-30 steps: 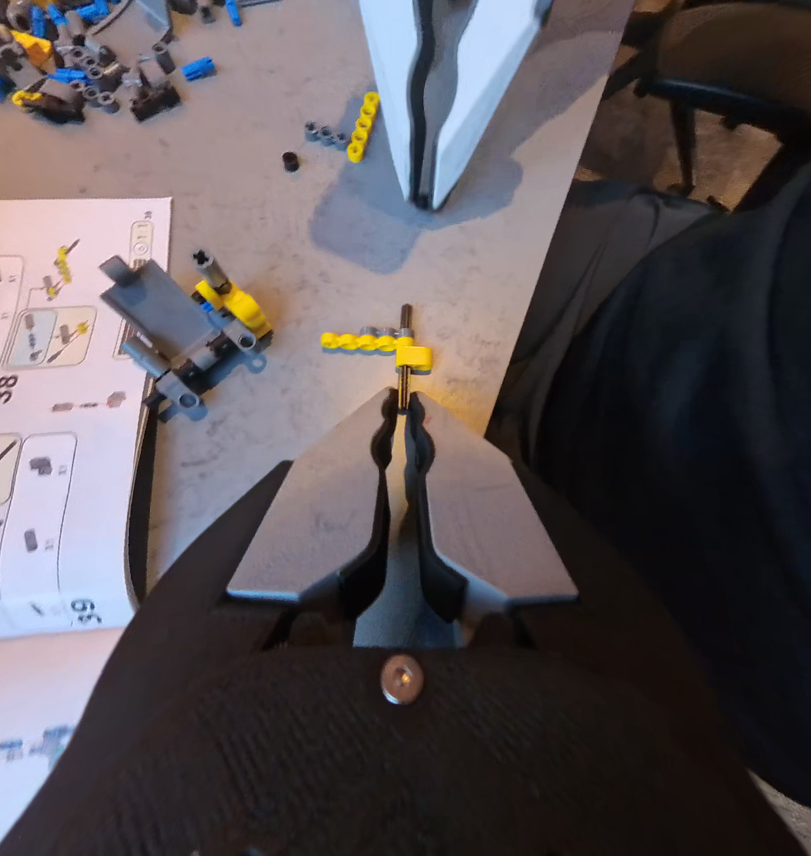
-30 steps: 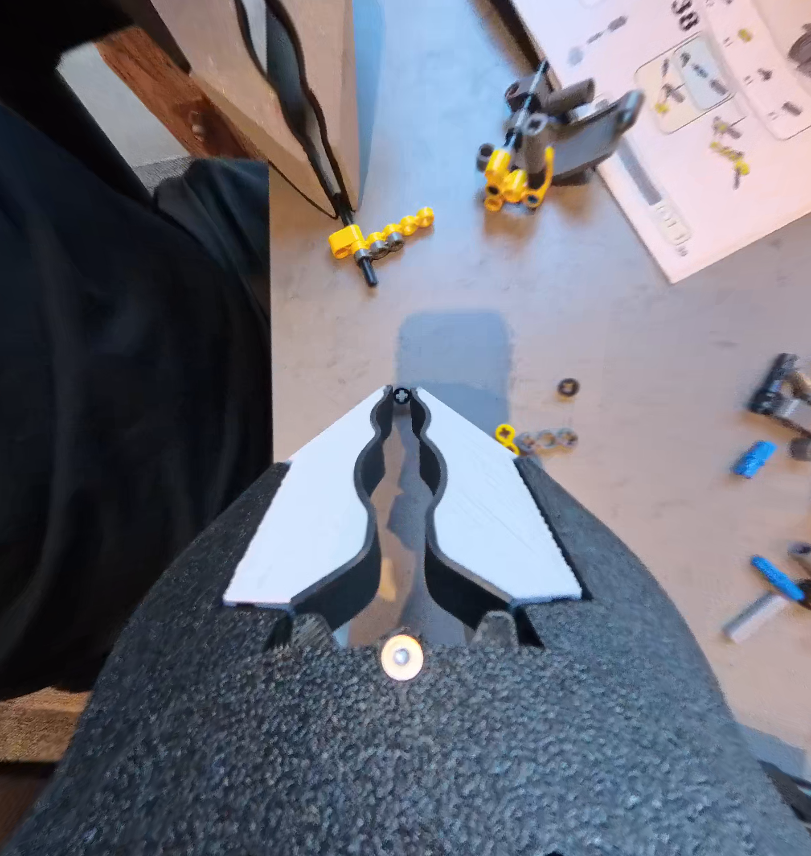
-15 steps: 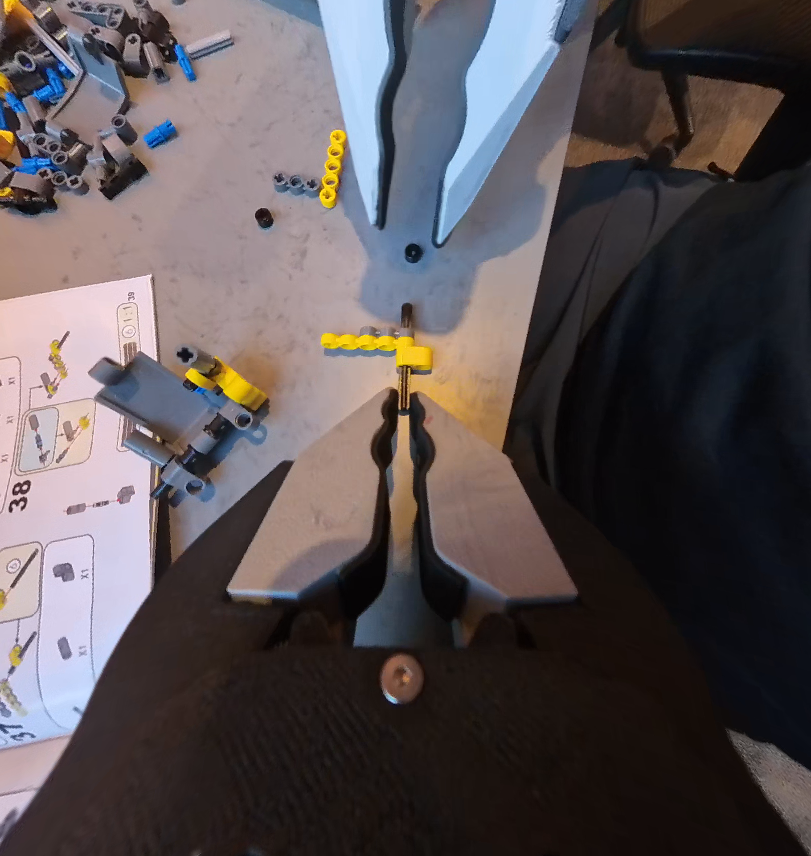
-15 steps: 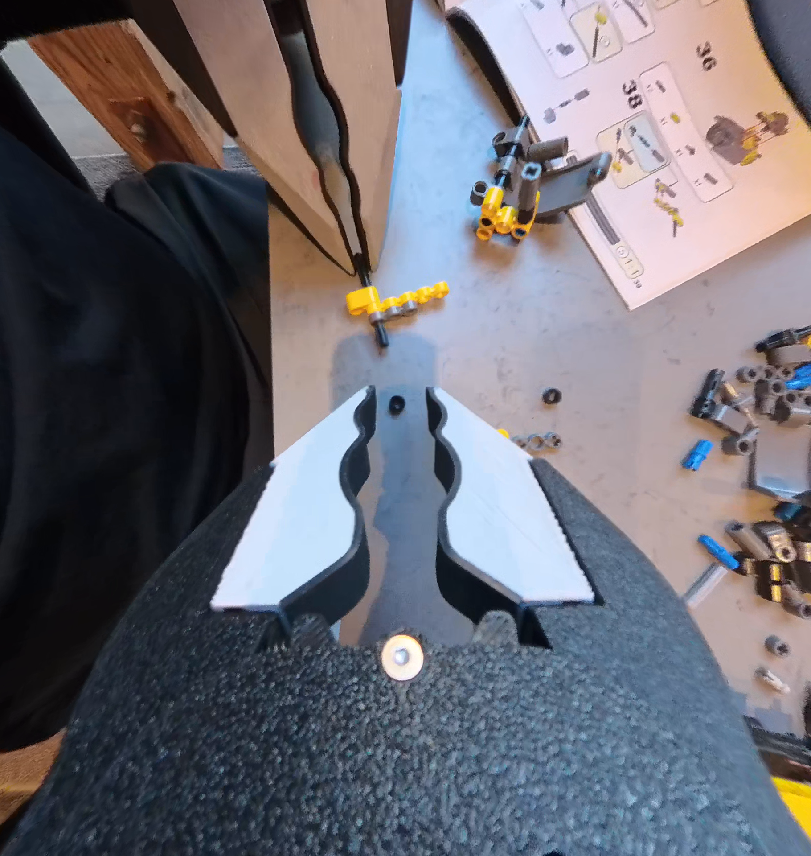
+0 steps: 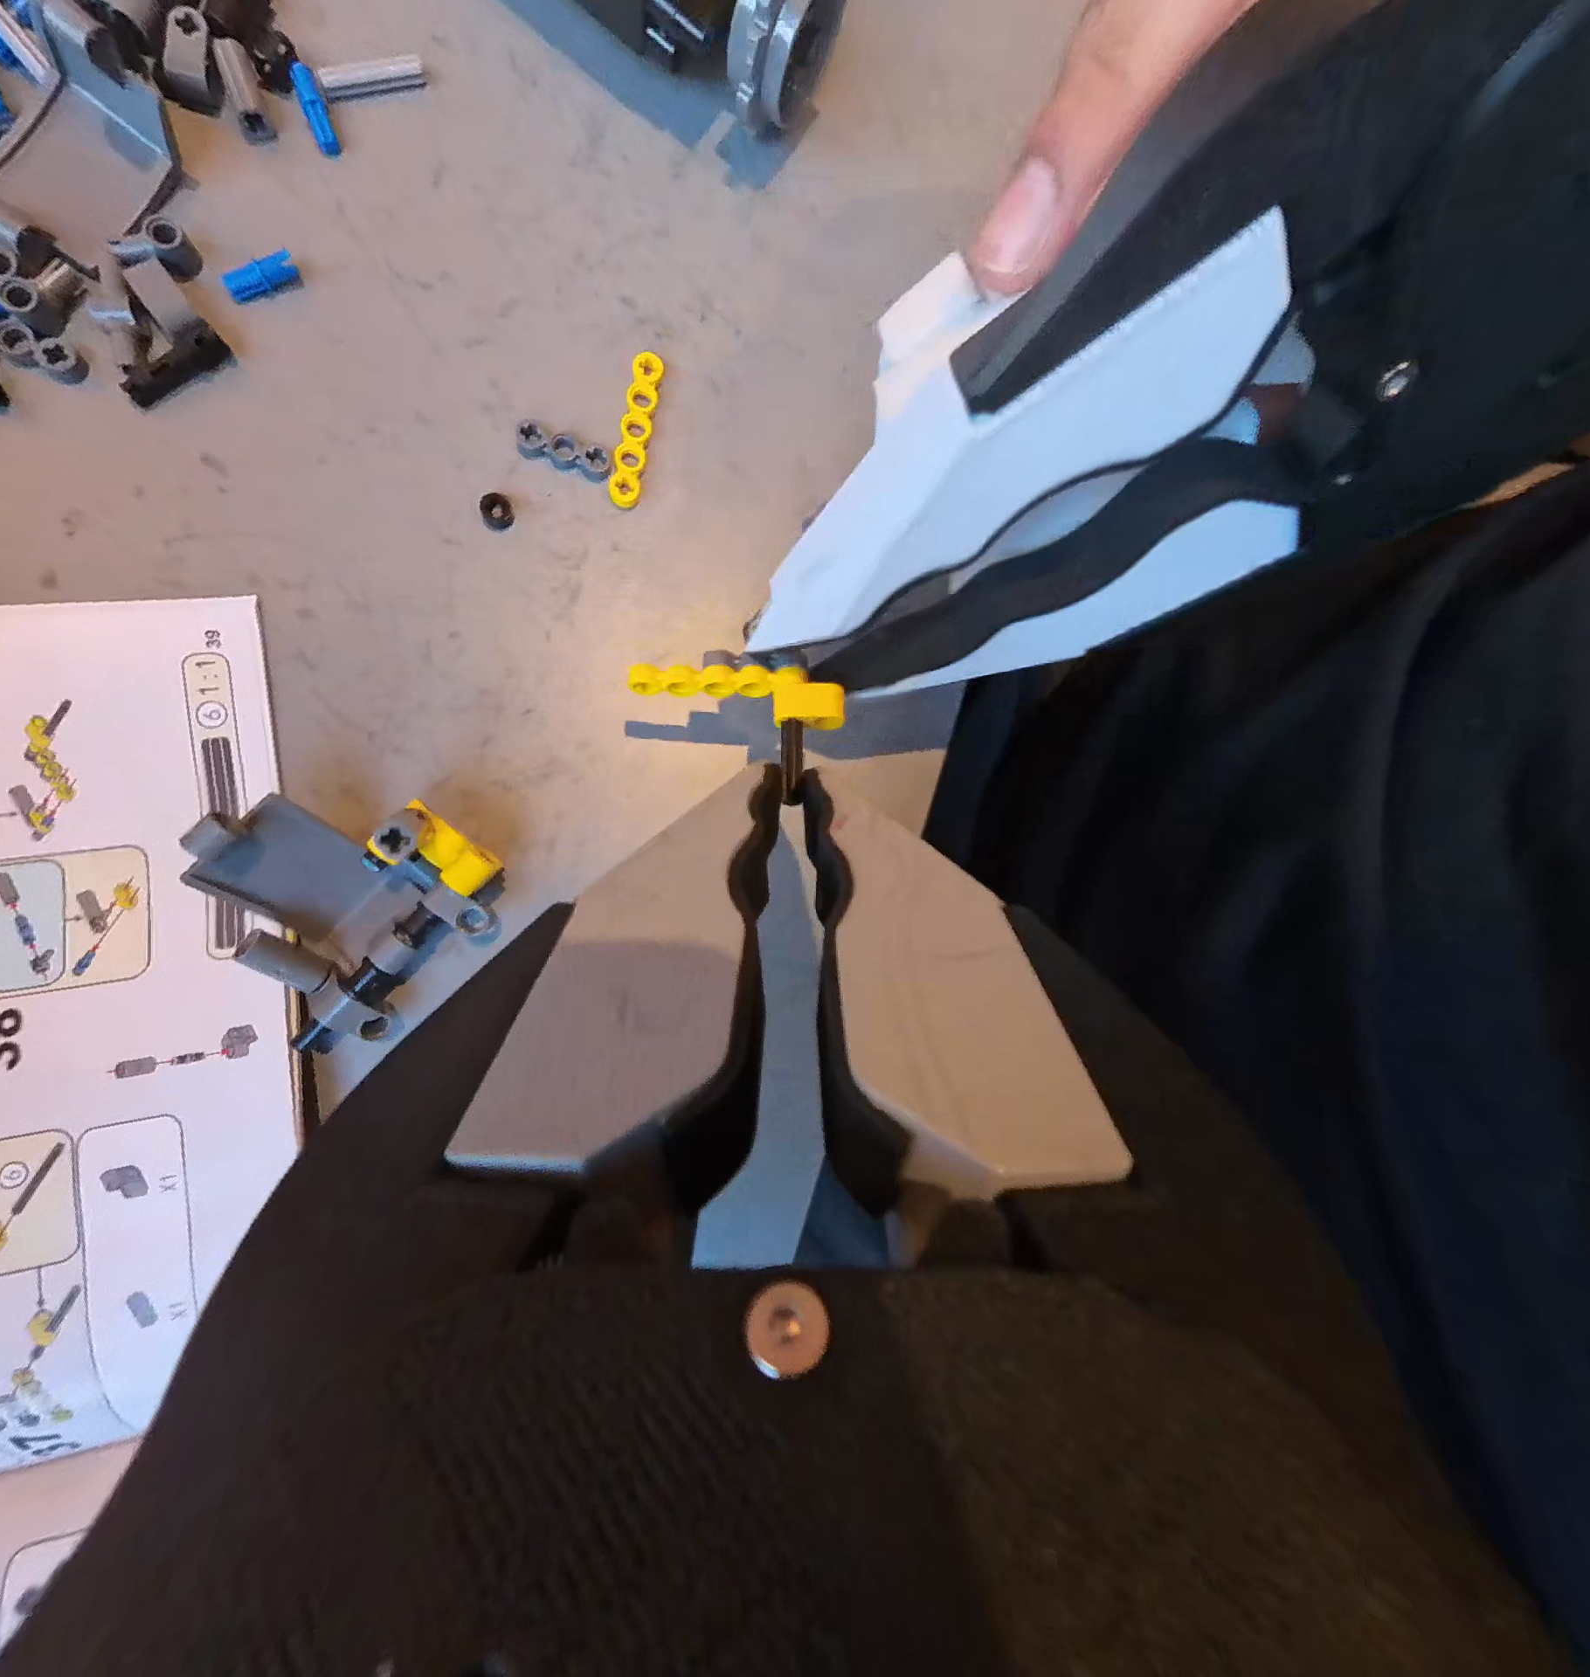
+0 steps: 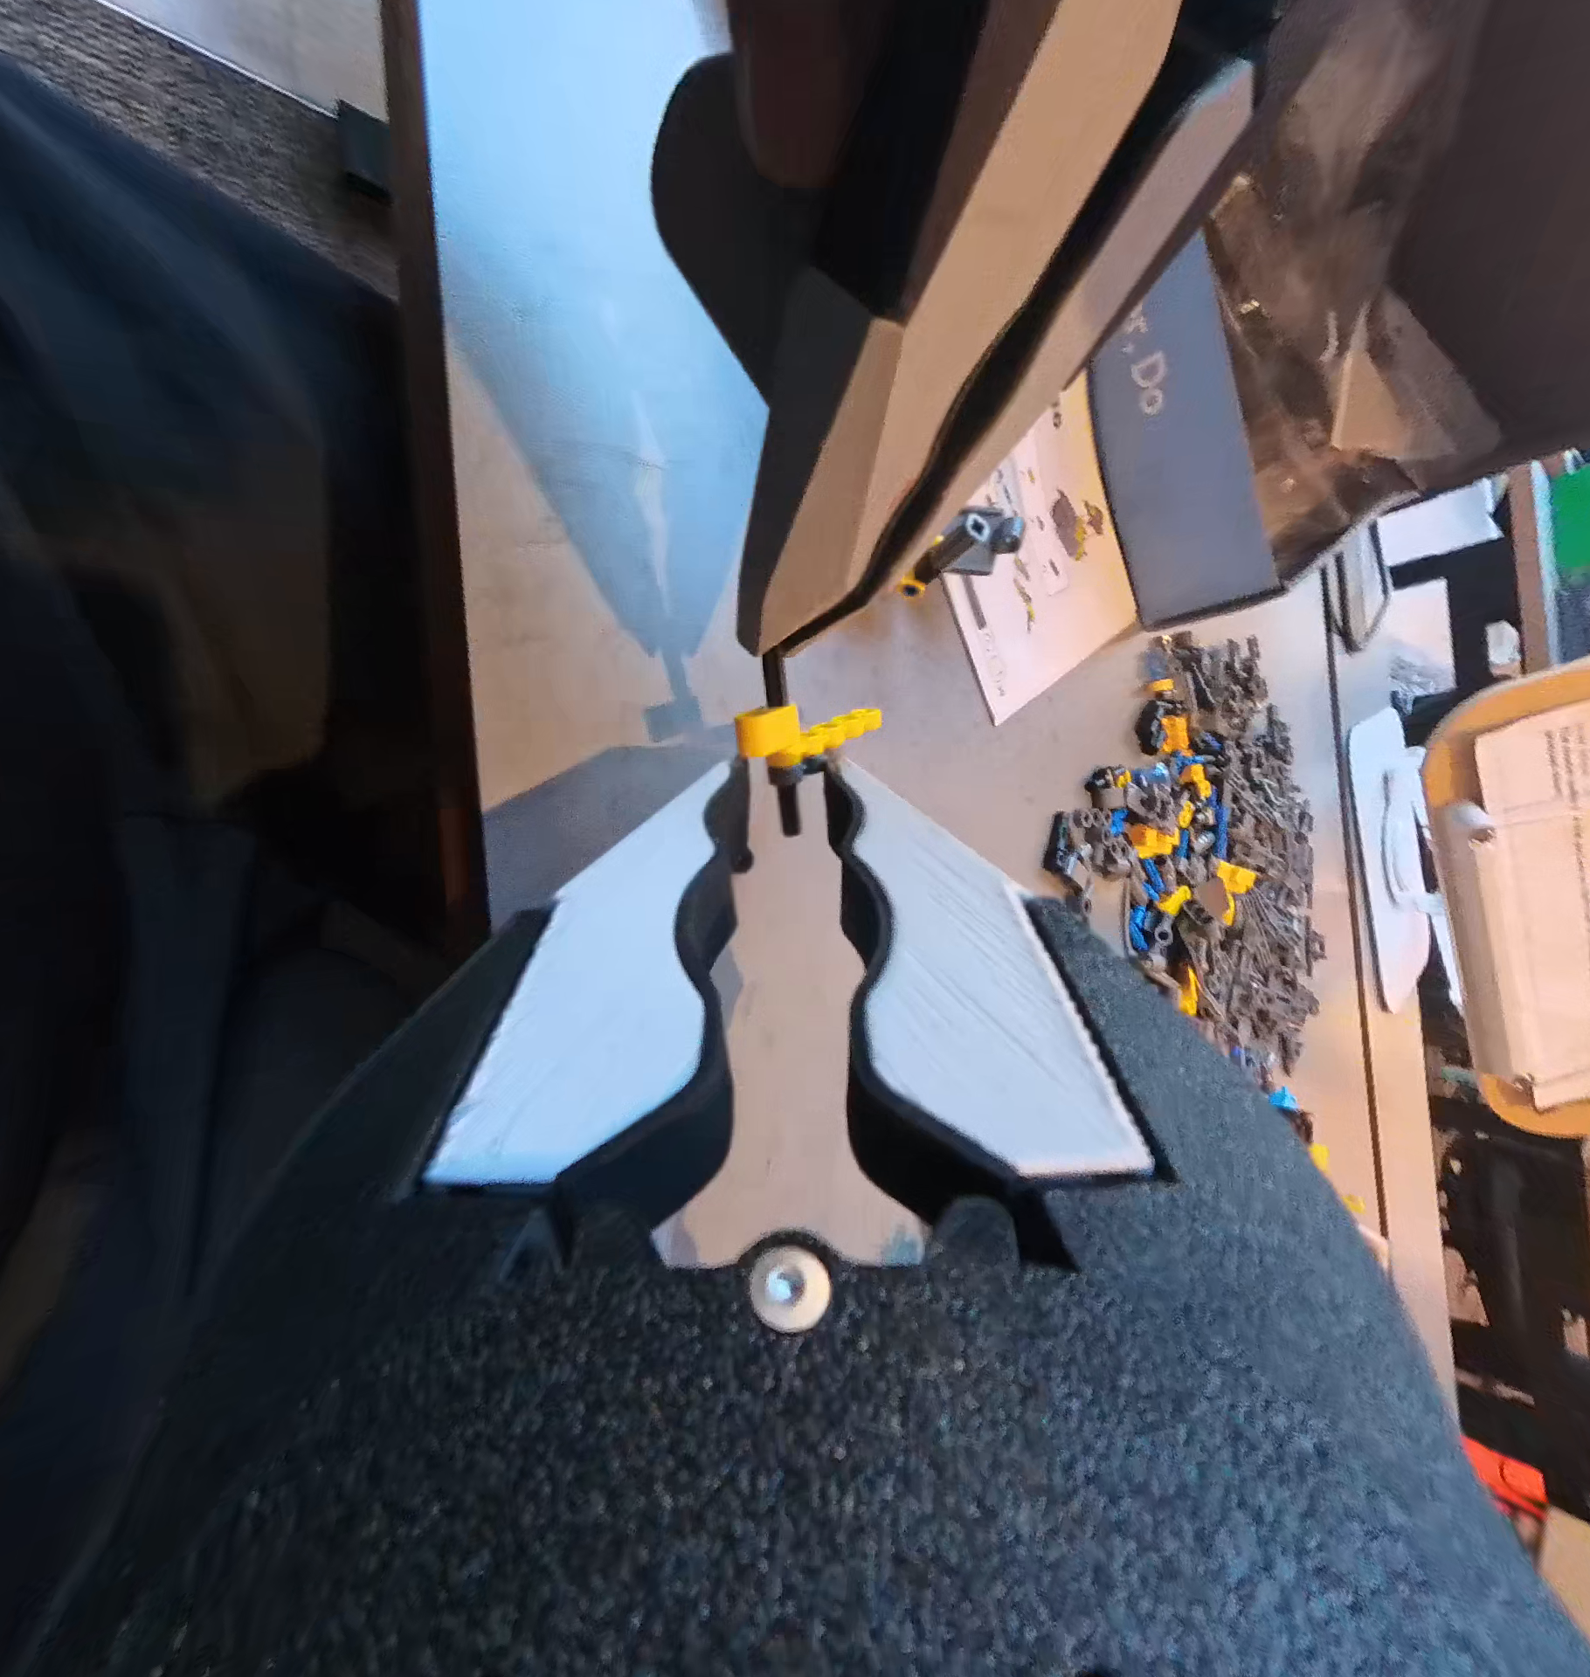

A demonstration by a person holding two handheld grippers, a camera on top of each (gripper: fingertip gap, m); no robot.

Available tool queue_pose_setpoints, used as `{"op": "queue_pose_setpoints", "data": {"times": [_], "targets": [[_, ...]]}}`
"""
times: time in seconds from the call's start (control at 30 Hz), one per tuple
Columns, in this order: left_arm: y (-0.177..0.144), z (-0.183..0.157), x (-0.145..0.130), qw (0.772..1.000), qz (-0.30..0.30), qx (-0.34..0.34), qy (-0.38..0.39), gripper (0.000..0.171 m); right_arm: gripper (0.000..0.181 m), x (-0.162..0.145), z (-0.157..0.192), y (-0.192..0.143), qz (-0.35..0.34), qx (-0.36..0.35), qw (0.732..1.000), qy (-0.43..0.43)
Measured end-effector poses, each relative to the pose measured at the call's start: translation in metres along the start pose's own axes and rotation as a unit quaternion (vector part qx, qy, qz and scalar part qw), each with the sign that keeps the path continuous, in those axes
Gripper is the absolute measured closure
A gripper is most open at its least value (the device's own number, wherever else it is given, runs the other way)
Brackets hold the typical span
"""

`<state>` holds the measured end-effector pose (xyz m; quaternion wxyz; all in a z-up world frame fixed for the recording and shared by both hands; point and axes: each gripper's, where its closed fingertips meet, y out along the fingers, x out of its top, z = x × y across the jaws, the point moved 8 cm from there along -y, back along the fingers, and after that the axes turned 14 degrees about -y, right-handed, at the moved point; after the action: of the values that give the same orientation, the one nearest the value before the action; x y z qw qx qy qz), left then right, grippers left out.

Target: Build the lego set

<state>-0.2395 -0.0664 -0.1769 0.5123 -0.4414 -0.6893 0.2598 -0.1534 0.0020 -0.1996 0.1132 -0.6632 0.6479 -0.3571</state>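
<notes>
— grippers first: what do we have closest to us?
— our left gripper point(image 5: 789, 788) is clenched on the near end of a black axle point(image 5: 792, 746), lifted above the grey table point(image 5: 428, 581). threaded on that axle we see a yellow connector point(image 5: 809, 704) and a yellow beam point(image 5: 714, 681) sticking out to the left.
— and the right gripper point(image 6: 780, 780)?
— released. its jaws stand apart on either side of the axle's free end, and we cannot tell whether the pads point(image 6: 728, 817) touch it. in the left wrist view its white fingers point(image 5: 909, 544) reach in from the right, tips at the far end of the axle, with a person's finger point(image 5: 1045, 172) on the gripper body.
— what lies just beyond?
— to the left, on the table, a grey and yellow sub-assembly point(image 5: 347, 916) overlaps the edge of an open instruction booklet point(image 5: 92, 907). farther on, a loose yellow beam point(image 5: 637, 428) touches a short grey beam point(image 5: 563, 448), with a small black bush point(image 5: 497, 509) near them.
— and farthest?
— a pile of loose parts point(image 5: 56, 227), grey, black and blue, at the top left corner, and part of a wheeled model point(image 5: 728, 54) at the top edge. dark clothing point(image 5: 1318, 998) fills our right side.
</notes>
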Motion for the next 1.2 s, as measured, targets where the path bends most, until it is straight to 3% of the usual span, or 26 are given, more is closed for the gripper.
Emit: {"op": "queue_pose_setpoints", "data": {"times": [0.17,0.33,0.4,0.5,0.63,0.87,0.93,1.0,1.2], "targets": [[-0.003,-0.013,0.014,1.0,0.004,0.028,0.01,0.168,0.17,-0.005,0.002,-0.007,0.004,-0.025,0.999,0.031],[-0.019,-0.026,0.026,0.997,-0.043,0.046,0.052,0.162,0.174,-0.018,-0.006,-0.024,-0.074,-0.025,0.986,0.151],[-0.027,-0.026,0.029,0.994,-0.072,0.043,0.068,0.157,0.174,-0.028,-0.011,-0.029,-0.134,0.009,0.963,0.233],[-0.029,-0.018,0.032,0.991,-0.099,0.035,0.081,0.141,0.175,-0.038,-0.019,-0.034,-0.252,0.089,0.901,0.342],[-0.015,-0.021,0.029,0.991,-0.087,-0.018,0.097,0.143,0.175,-0.041,-0.029,-0.037,-0.363,0.168,0.827,0.396],[-0.012,-0.021,0.023,0.99,-0.085,-0.085,0.068,0.163,0.175,-0.042,-0.033,-0.027,-0.396,0.228,0.782,0.425],[-0.008,-0.015,0.02,0.994,-0.068,-0.071,0.048,0.166,0.176,-0.046,-0.032,-0.018,-0.329,0.253,0.799,0.436],[-0.006,-0.006,0.019,0.997,-0.055,-0.052,0.033,0.165,0.145,-0.048,-0.035,-0.018,-0.266,0.264,0.826,0.421],[0.0,0.001,0.017,0.998,-0.03,-0.043,0.018,0.166,0.15,-0.043,-0.053,-0.02,-0.152,0.236,0.912,0.299]]}}
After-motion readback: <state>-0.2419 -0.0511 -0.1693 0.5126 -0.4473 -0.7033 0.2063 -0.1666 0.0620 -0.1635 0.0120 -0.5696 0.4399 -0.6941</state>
